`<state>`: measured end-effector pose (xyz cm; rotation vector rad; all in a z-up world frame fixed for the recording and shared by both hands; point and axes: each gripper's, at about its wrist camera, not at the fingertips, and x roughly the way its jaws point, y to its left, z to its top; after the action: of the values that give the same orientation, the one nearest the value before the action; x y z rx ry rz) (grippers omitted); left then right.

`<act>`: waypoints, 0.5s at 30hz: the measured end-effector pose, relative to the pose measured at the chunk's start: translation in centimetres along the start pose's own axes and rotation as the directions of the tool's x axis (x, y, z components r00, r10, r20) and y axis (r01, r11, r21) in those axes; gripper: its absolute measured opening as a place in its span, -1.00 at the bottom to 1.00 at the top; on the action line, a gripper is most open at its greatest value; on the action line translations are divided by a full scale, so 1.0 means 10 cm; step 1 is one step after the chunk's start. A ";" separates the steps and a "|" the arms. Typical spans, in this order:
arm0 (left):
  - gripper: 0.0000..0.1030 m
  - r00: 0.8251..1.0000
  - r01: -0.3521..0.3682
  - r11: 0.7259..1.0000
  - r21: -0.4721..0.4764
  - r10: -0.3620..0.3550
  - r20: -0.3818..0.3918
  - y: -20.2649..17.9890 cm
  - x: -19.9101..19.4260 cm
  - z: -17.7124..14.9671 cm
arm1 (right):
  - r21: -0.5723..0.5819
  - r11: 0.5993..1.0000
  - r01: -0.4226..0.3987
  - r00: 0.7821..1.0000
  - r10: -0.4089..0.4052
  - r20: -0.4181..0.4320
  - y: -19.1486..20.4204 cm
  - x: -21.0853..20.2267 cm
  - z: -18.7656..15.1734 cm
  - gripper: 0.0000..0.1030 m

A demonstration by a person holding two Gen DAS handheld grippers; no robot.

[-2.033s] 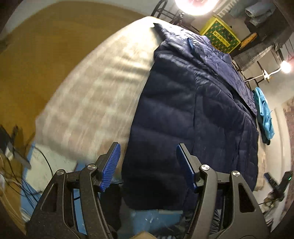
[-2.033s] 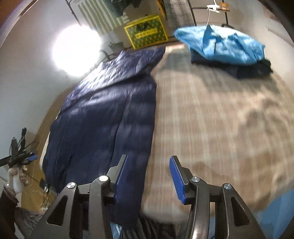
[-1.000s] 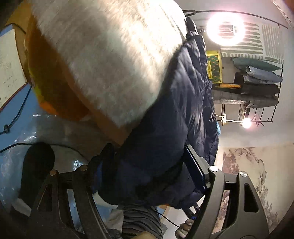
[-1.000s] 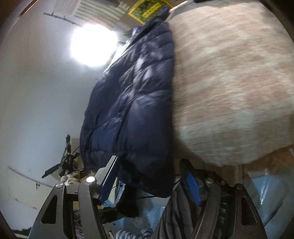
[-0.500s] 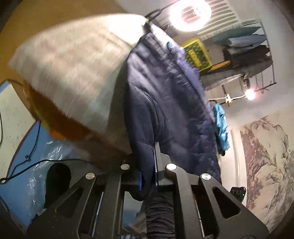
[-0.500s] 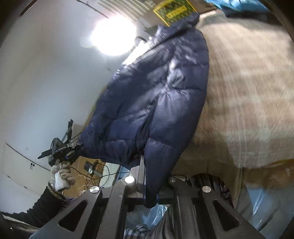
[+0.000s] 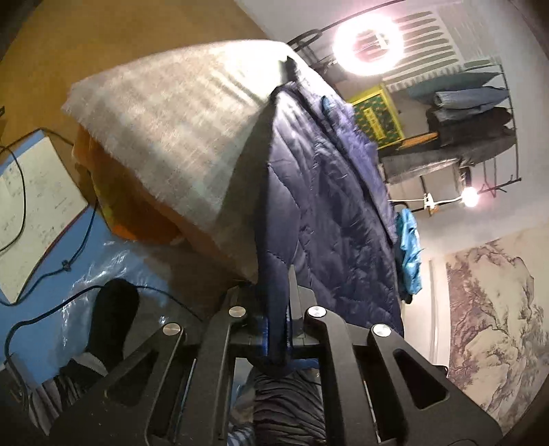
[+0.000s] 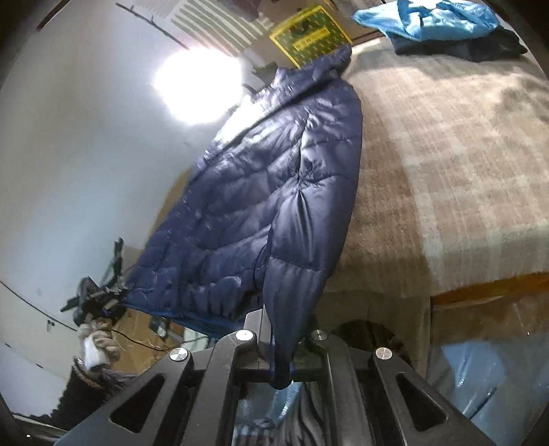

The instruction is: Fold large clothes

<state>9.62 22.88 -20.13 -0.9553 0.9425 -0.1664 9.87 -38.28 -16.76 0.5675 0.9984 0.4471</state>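
A navy quilted puffer jacket (image 7: 329, 192) lies lengthwise on a beige plaid bed cover (image 7: 178, 116), its hem lifted off the near edge. My left gripper (image 7: 276, 329) is shut on one hem corner, the cloth pinched between its blue pads. In the right wrist view the same jacket (image 8: 267, 192) stretches up from my right gripper (image 8: 281, 360), which is shut on the other hem corner. The left gripper (image 8: 103, 302) shows there too, held in a gloved hand at the far hem corner. The collar end rests on the bed cover (image 8: 446, 144).
A blue garment on dark folded clothes (image 8: 446, 24) sits at the far corner of the bed. A ring light (image 7: 367, 44), a yellow box (image 7: 374, 116) and a clothes rack (image 7: 473, 113) stand beyond. Cables, blue plastic sheeting (image 7: 75, 247) and the person's black-socked foot (image 7: 111, 315) are on the floor.
Both grippers went from open around the hanging hem to shut on it. Both then rose, lifting the hem off the bed's near edge.
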 end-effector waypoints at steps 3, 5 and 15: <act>-0.93 1.000 0.002 0.998 0.061 -0.004 0.023 -0.19 -0.16 -0.03 | -0.028 0.999 -0.016 0.999 0.018 0.044 0.11 -0.17 0.15 -0.97; -0.93 1.000 -0.008 0.996 0.085 0.006 0.027 -0.28 -0.21 -0.01 | -0.060 0.998 -0.009 0.998 0.013 0.058 0.20 -0.25 0.23 -0.97; -0.93 0.997 0.036 0.994 0.105 -0.042 0.061 -0.84 -0.12 0.51 | -0.093 0.996 -0.001 0.995 0.010 0.096 0.41 -0.34 0.69 -0.97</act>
<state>14.98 21.64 -11.88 -0.8788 0.8494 -0.2151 13.94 -38.84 -9.04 0.5037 0.8792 0.4650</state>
